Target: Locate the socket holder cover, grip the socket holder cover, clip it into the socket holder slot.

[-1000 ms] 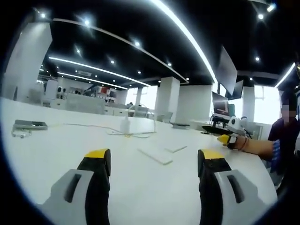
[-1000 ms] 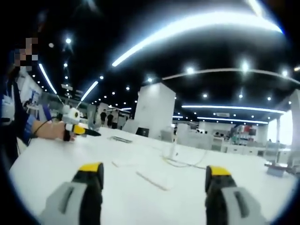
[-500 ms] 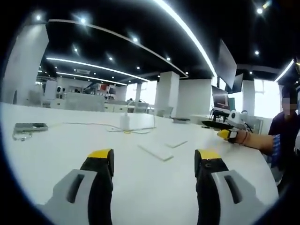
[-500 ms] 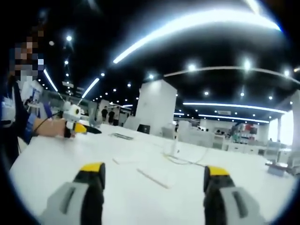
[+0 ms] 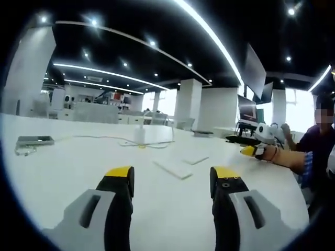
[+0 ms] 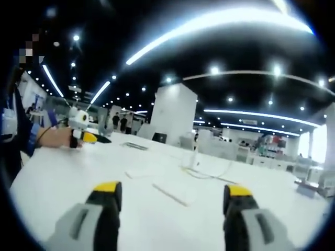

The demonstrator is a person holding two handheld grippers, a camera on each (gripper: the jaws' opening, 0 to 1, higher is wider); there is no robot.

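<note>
I'm at the locating step: both my left gripper and right gripper hover released, grasping nothing, over the white table. The long white strip, probably the socket holder cover, lies at 12 o'clock ahead, a smaller piece at its 1 o'clock. Next I'd descend and straddle it with 1 gripper.

A broad white tabletop stretches toward square white pillars, under a black ceiling crossed by long bright light strips and small round spotlights, with bright windows right of the pillars.
</note>
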